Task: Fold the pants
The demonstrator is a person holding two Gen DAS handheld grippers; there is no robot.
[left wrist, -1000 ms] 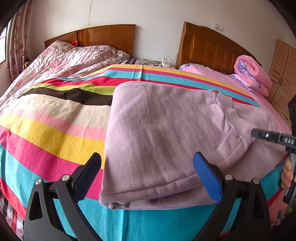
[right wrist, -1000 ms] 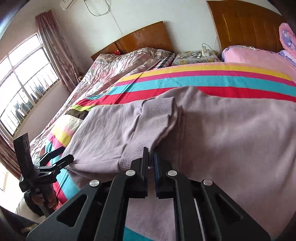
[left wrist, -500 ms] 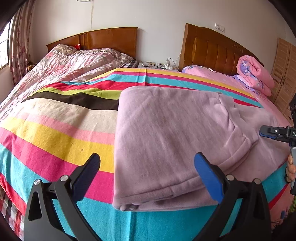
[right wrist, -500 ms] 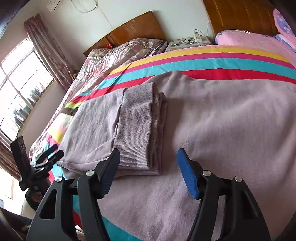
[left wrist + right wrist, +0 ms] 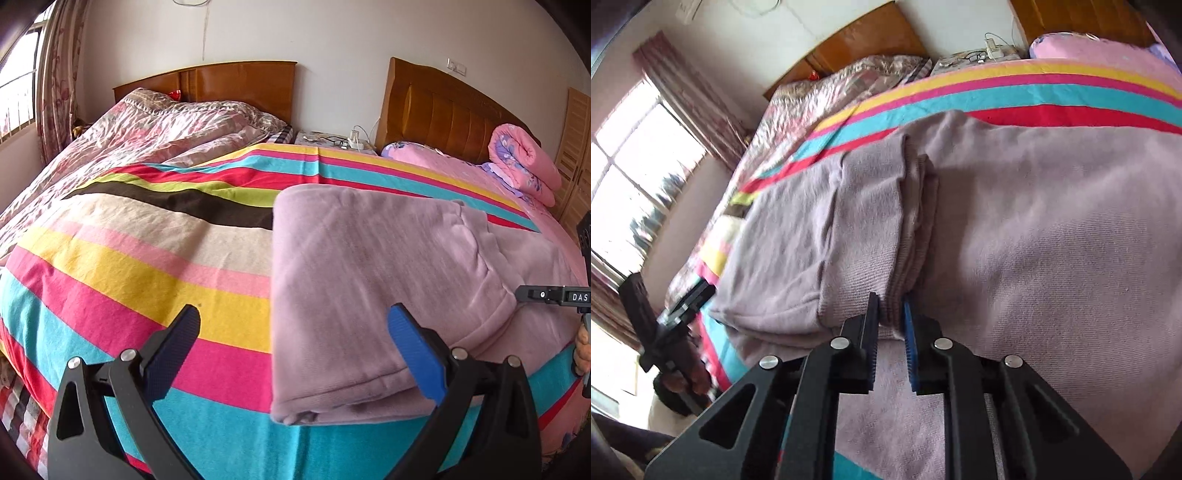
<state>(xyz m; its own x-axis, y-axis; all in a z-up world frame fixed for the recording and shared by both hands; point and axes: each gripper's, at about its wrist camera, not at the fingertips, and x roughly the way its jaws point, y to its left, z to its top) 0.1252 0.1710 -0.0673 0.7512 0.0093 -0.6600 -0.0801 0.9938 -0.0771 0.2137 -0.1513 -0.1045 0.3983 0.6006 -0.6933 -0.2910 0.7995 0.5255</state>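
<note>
Mauve knit pants [image 5: 388, 266] lie on the striped bedspread, with one part folded over the rest. In the left wrist view my left gripper [image 5: 295, 332] is open and empty, just off the near left edge of the pants. In the right wrist view my right gripper [image 5: 891, 306] is shut on the ribbed cuff edge [image 5: 890, 284] of the folded-over layer of the pants [image 5: 1052, 229]. The right gripper also shows at the right edge of the left wrist view [image 5: 546, 295]. The left gripper shows at the lower left of the right wrist view [image 5: 683, 302].
The striped bedspread [image 5: 147, 258] covers the bed up to its near edge. A crumpled floral quilt [image 5: 155, 129] lies at the back left. A rolled pink blanket [image 5: 524, 162] sits by the right headboard. A nightstand [image 5: 332, 140] with cables stands between the headboards. A window [image 5: 628, 184] is at the left.
My right gripper opened half a second ago and has now shut on the cuff edge of the folded layer. My left gripper stayed open and drifted left and back from the pants.
</note>
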